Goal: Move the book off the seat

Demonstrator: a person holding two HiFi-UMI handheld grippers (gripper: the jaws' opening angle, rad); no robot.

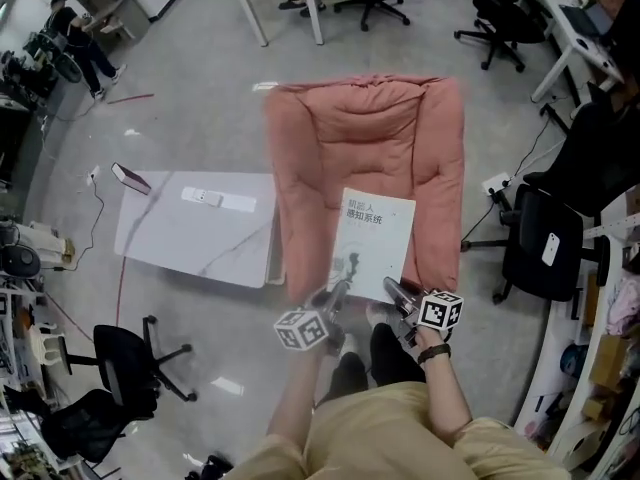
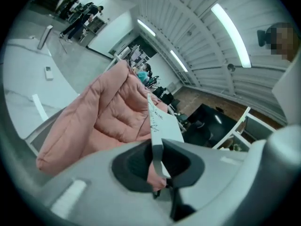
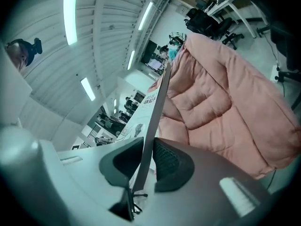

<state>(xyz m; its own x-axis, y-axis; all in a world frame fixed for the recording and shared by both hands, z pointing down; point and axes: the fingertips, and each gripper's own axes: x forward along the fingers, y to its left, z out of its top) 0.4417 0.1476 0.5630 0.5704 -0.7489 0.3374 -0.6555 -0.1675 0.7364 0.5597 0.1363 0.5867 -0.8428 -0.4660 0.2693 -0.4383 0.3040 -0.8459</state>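
A white book [image 1: 372, 243] with dark print on its cover hangs over the front of the pink padded seat [image 1: 330, 138], gripped at its near edge from both sides. My left gripper [image 1: 335, 298] is shut on the near left corner. The right gripper [image 1: 395, 293] is shut on the near right corner. In the left gripper view the book [image 2: 160, 121] stands edge-on between the dark pads of the left gripper [image 2: 157, 161], with the pink seat [image 2: 103, 121] behind. The right gripper view shows the right gripper [image 3: 146, 161] clamping the thin book [image 3: 153, 121] beside the seat [image 3: 221, 107].
A low white table [image 1: 190, 238] stands on the floor just left of the seat. A black office chair [image 1: 545, 243] is close on the right and another [image 1: 125, 363] at the lower left. Desks and more chairs line the back and right.
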